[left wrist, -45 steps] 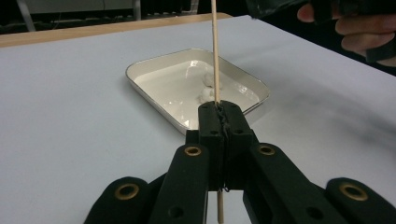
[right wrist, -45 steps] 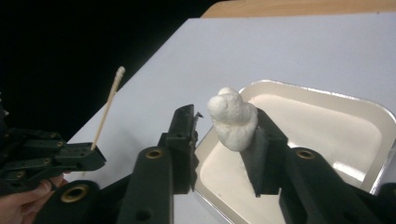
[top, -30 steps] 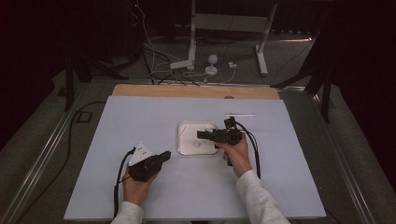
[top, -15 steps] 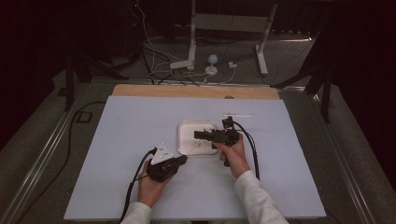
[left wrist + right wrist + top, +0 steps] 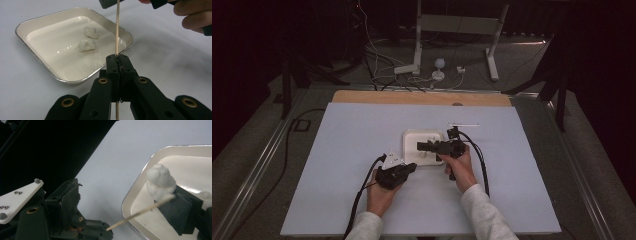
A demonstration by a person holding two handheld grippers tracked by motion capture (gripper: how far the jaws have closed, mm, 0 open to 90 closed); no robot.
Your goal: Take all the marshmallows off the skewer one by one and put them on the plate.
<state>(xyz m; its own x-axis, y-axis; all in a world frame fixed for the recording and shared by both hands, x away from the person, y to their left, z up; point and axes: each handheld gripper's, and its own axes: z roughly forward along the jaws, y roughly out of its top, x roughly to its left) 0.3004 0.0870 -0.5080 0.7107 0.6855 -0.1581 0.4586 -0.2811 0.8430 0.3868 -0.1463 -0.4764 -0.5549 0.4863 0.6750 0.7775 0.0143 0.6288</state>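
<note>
Left gripper view – grip: left tongs [image 5: 117, 58] fully shut on skewer [image 5: 117, 30], upright.
Right tongs [image 5: 424, 146]: jaws just been opening a bit; white puff [image 5: 160, 181] betw. them, looks pinched, only one jaw clear.
Where: puff held over right part of tray [image 5: 70, 81], mid desk [image 5: 337, 150]; skewer tip touching puff.
Risk 1: tip skids off soft puff, no pierce – approach off-centre.
Risk 2: puff drops – right grip loosening.
Risk 3: skewer bends/snaps – side load.
Count, puffs: 3 (1 held, 2 in tray).
Count, skewers: 1 held; thin stick [image 5: 463, 124] far-right of tray, prob. a 2nd.
Count, trays: 1.
</note>
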